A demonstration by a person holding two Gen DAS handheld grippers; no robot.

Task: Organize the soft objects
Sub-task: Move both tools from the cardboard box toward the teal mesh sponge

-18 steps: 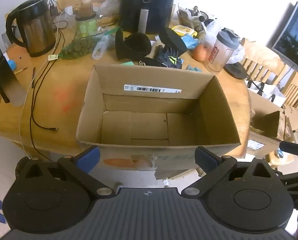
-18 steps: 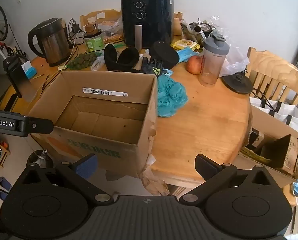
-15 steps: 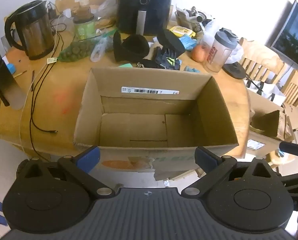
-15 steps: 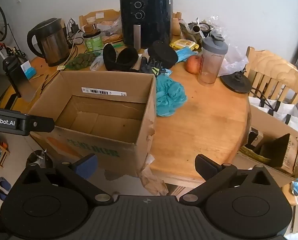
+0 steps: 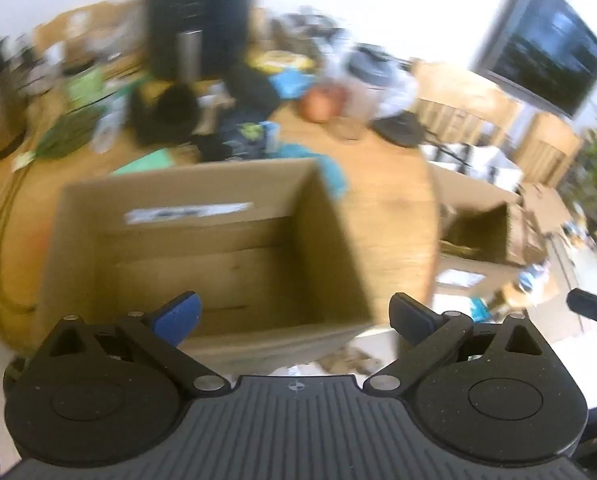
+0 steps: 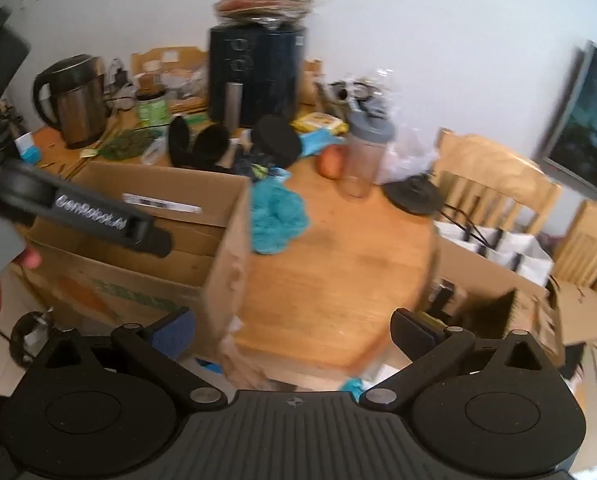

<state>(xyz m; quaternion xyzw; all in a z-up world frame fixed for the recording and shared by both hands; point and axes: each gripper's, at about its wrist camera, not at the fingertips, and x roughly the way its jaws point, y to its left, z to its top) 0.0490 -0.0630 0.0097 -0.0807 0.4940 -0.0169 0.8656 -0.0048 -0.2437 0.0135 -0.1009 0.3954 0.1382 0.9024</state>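
Both tongs released, nothing between the pads: left tongs [image 5: 294, 316] above the empty cardboard box [image 5: 202, 248], right tongs [image 6: 292, 332] over the bare tabletop [image 6: 338, 280]. One teal fluffy cloth [image 6: 276, 220] lies ahead and slightly left of my right tongs, touching the box's right wall; right hand looks nearer. One dark glove pile [image 6: 254, 170] behind it

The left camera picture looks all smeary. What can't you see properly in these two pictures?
- Left wrist view: motion blur smears the table clutter; the label on the cardboard box cannot be read.
- Right wrist view: the left gripper crosses the box and hides part of its inside.
- Right wrist view: the box wall hides the near edge of the blue fluffy thing.
- Both views: the picture edges cut off the chairs and the screen.
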